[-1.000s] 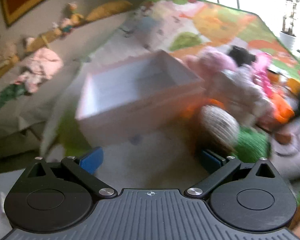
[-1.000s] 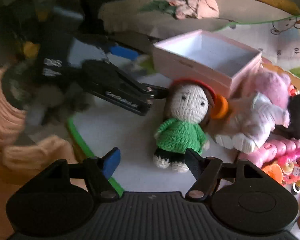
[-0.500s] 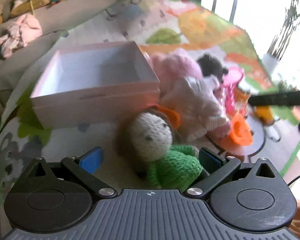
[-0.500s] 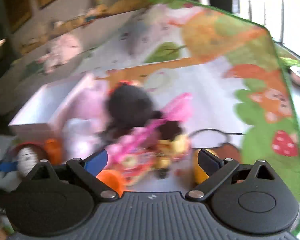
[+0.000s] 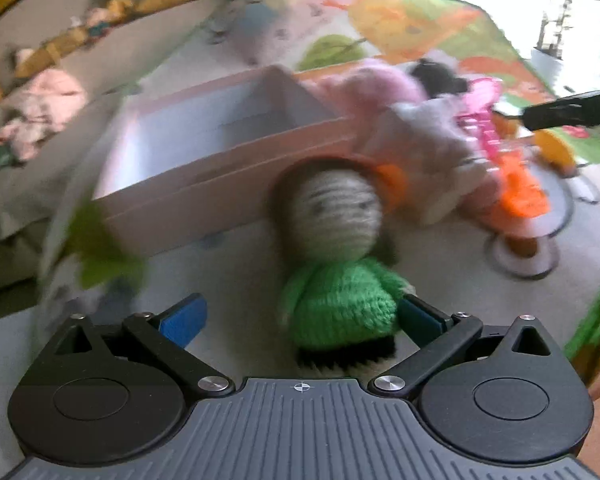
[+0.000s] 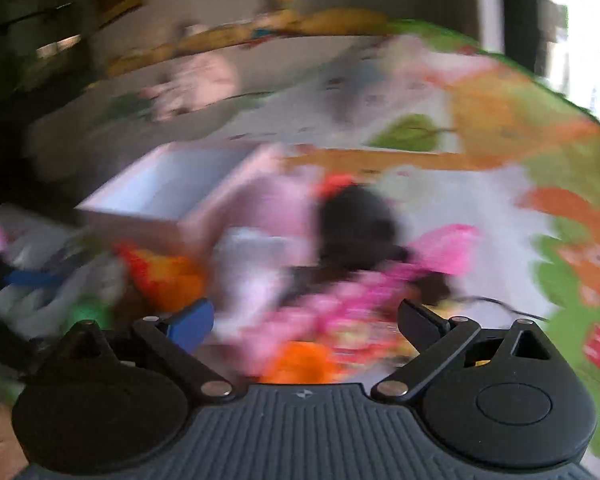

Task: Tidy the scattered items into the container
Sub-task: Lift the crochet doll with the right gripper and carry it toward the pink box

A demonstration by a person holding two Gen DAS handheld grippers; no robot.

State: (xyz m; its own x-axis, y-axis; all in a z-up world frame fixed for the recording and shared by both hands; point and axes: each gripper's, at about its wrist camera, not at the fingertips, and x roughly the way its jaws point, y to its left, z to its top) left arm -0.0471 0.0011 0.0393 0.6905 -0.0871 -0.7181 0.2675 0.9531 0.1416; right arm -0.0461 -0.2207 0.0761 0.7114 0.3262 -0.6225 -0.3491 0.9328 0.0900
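Left wrist view: left gripper (image 5: pixel 300 316) is spread wide with a crocheted doll (image 5: pixel 336 256) between its fingers. The doll's green body sits close against the right blue pad (image 5: pixel 420 316), while a clear gap separates it from the left one. Whether the right pad touches cannot be told through the blur; nothing is clamped. The doll lies directly ahead of this gripper on the play mat (image 5: pixel 420 20), feet towards the camera and head away, so its long axis runs along the line the fingers point. The pink box (image 5: pixel 220 148), the one container, stands open and apparently empty beyond the doll's head, towards the far left of the mat.

Right wrist view: heavily smeared. The right gripper (image 6: pixel 304 320) is likewise released, jaws at full spread with nothing between them, hovering over a heap of toys (image 6: pixel 352 288) beside the box (image 6: pixel 172 184).

Judgement: the left hand is the nearer to the doll and placed to take it; closing across the green torso is what the pickup turns on, then a short carry forward and left to the box.

Count: one box, one crocheted doll, one black plush (image 5: pixel 440 78), one pink plush (image 5: pixel 380 88), one pale plush (image 5: pixel 428 140). The pink and orange plastic pieces are too blurred to number.
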